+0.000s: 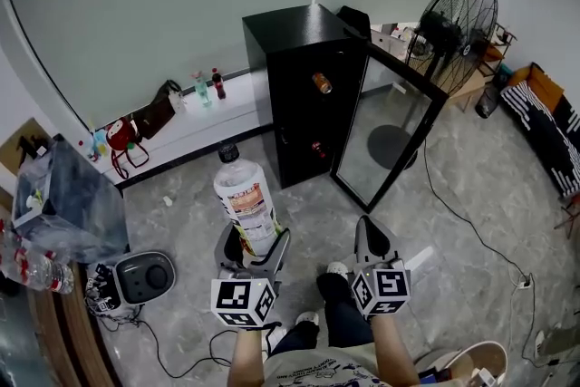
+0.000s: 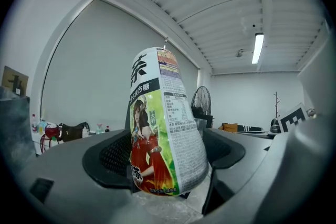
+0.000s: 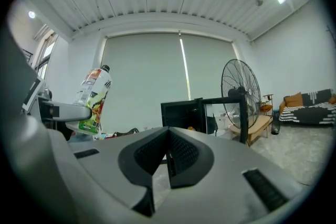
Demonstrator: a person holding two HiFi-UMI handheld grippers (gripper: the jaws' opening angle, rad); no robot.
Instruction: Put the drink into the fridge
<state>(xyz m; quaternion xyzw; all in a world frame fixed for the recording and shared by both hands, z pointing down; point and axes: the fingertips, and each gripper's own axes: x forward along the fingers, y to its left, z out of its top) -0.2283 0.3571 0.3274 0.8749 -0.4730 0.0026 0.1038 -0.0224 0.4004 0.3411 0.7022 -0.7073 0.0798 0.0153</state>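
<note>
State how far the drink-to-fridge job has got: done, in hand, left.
Done: the fridge has its door open, and the bottle is held up off the floor. In hand: the left gripper grips the bottle, well short of the fridge; the right gripper is shut, empty. Left: carry it over and set it inside.

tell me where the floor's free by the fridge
Bare floor runs from the fridge to the left gripper holding the drink, and right of the open glass door. Crowded: the ledge left of the fridge, with bags and bottles.
</note>
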